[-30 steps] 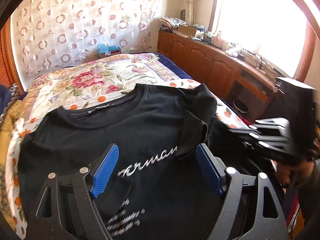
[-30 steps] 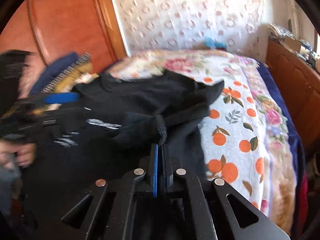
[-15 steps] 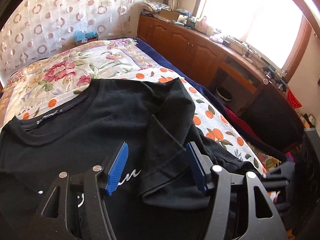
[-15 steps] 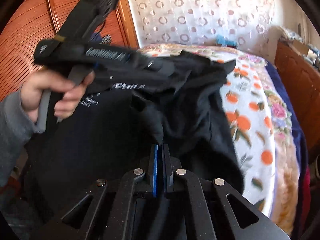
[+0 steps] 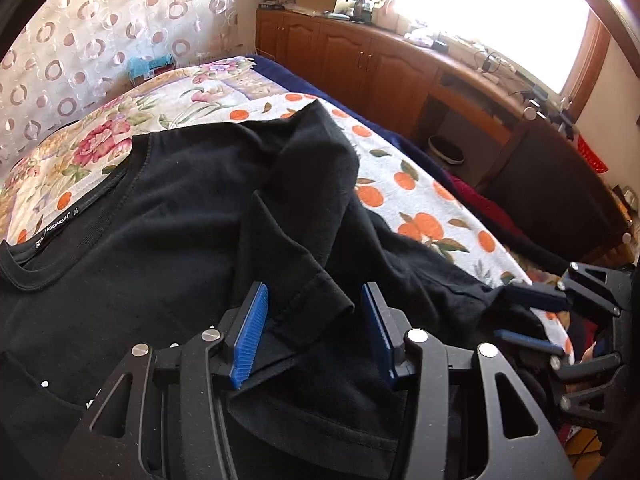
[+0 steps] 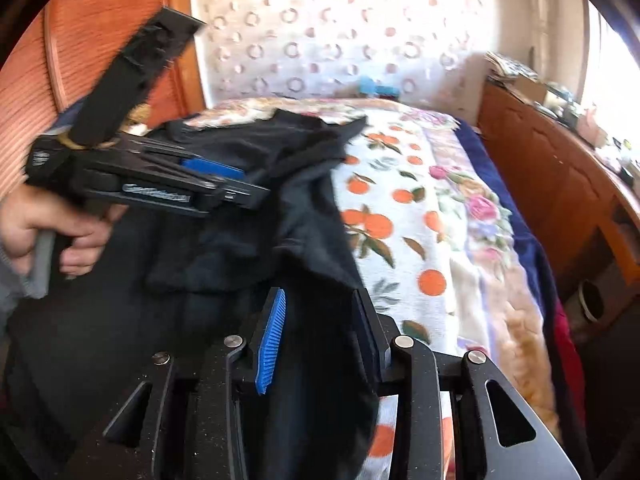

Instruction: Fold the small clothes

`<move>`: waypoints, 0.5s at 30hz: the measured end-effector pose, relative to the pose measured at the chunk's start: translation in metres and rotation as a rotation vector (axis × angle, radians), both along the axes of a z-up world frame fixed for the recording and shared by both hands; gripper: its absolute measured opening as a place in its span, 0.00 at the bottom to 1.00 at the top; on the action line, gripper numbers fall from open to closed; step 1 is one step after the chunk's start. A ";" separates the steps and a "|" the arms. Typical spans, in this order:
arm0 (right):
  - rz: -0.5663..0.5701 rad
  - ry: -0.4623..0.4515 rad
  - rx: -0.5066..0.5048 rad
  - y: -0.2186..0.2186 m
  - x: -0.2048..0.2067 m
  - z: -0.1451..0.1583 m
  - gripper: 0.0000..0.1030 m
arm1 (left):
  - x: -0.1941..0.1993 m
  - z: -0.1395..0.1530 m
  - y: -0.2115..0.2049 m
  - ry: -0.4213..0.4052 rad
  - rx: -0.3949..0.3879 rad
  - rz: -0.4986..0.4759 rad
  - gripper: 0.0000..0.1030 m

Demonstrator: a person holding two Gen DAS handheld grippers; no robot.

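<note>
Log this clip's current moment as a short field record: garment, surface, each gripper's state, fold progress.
garment: black T-shirt, neck label visible, sleeve folded in over the chest
surface: bed with orange-and-flower print blanket
left gripper: open, fingers straddling the sleeve hem, not clamped
right gripper: open, fingers either side of the shirt's side edge
left hand: gripping the left tool's handle
fold progress: one sleeve turned in; body not yet folded
</note>
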State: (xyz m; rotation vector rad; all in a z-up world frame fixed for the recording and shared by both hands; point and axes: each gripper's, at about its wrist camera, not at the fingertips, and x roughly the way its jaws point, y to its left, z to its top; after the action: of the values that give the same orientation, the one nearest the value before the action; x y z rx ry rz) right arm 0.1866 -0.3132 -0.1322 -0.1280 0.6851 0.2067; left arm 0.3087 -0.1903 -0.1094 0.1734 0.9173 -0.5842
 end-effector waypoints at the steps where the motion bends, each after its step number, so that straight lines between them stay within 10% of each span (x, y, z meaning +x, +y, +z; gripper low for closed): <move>1: -0.022 0.008 -0.012 0.000 0.005 -0.003 0.35 | 0.000 0.001 0.001 -0.012 0.009 0.004 0.22; 7: -0.046 0.019 -0.005 0.003 0.015 -0.008 0.35 | -0.001 0.037 0.047 -0.152 -0.074 0.156 0.06; 15: -0.044 0.015 -0.001 -0.001 0.010 -0.015 0.36 | 0.009 0.035 0.101 -0.120 -0.082 0.247 0.06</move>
State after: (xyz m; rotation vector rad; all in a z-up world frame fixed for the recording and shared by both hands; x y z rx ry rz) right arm 0.1965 -0.3147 -0.1474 -0.1122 0.7020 0.1654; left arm 0.3179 -0.0898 -0.0739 0.0199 0.7829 -0.3769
